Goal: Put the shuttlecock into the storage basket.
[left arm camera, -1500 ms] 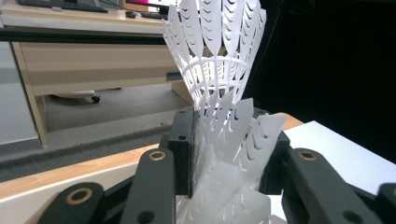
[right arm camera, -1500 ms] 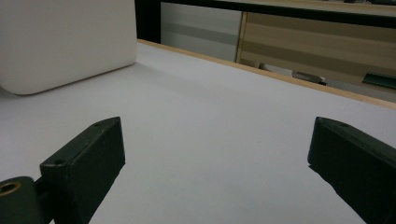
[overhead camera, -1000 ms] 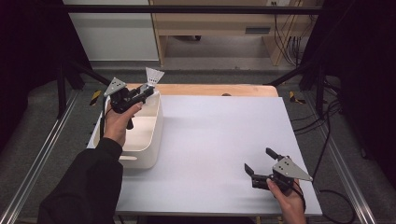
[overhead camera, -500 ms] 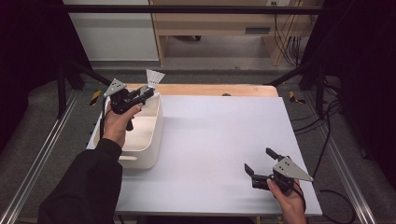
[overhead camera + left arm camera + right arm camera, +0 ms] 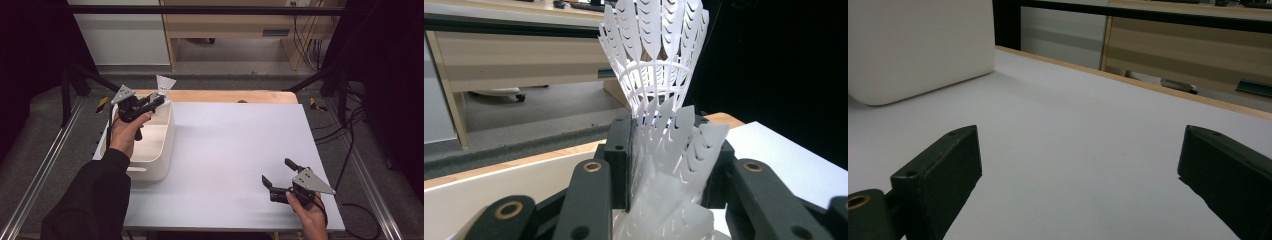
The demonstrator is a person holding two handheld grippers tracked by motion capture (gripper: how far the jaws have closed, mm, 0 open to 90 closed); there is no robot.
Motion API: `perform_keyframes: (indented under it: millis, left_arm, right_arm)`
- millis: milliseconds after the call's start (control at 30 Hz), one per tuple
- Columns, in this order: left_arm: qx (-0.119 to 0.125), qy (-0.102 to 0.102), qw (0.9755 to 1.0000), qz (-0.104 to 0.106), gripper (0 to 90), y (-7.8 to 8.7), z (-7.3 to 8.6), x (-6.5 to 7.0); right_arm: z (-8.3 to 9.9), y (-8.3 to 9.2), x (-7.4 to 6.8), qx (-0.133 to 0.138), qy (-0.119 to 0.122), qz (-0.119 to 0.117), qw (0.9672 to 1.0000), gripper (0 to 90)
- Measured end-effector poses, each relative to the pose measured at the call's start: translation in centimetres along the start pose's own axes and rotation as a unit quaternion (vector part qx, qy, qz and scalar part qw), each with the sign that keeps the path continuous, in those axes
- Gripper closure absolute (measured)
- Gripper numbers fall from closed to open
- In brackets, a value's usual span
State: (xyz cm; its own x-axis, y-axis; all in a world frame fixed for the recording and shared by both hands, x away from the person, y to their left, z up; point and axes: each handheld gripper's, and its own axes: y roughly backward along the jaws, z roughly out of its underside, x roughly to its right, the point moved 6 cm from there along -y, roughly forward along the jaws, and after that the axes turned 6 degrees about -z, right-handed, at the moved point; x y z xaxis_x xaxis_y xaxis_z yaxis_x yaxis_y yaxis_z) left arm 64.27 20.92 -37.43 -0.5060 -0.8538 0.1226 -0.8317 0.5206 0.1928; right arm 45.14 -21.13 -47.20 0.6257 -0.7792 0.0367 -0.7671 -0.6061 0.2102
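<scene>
Over at the left, the person's left hand (image 5: 125,134) holds the left tongs (image 5: 159,101) up above the far end of a white bin (image 5: 159,159) that sits along the left edge of the table (image 5: 235,150). Those tongs are pinching white plastic shuttlecocks (image 5: 659,90): from the high view I can see one feathered skirt sticking up past the tips, over the bin's far rim near the wooden strip at the back of the table. From the left gripper view it looks like more than one shuttlecock nested together, the upper one standing upright with its skirt fanning open at the top and another skirt crushed between the two black jaws below it; how many there are in the stack I cannot tell. The jaws press in on the skirts from both sides. The dark sleeve (image 5: 95,200) of that arm comes in from the bottom left beside the bin. On the other side, the right hand (image 5: 307,215) rests low near the front right corner of the table, and the right tongs (image 5: 280,172) there are spread wide with nothing between them, pointing across the bare white surface toward the bin. In the right gripper view the two jaws stand well apart at either side, with the bin's rounded corner off at the upper left, well apart from them.
</scene>
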Motion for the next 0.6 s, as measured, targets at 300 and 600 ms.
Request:
perform_keyframes:
  millis: [300, 600]
  left_arm:
    - [0.0, 0.009, 1.0, 0.002, 65.4, -0.19, 0.44, -0.16]
    - [-0.003, 0.008, 1.0, 0.005, 65.4, -0.44, 0.73, 0.02]
  right_arm:
    - [0.03, -0.07, -0.03, -0.001, 0.002, 0.0, 1.0, 4.0]
    - [0.02, 0.04, 0.05, -0.001, 0.0, 0.001, 1.0, 4.0]
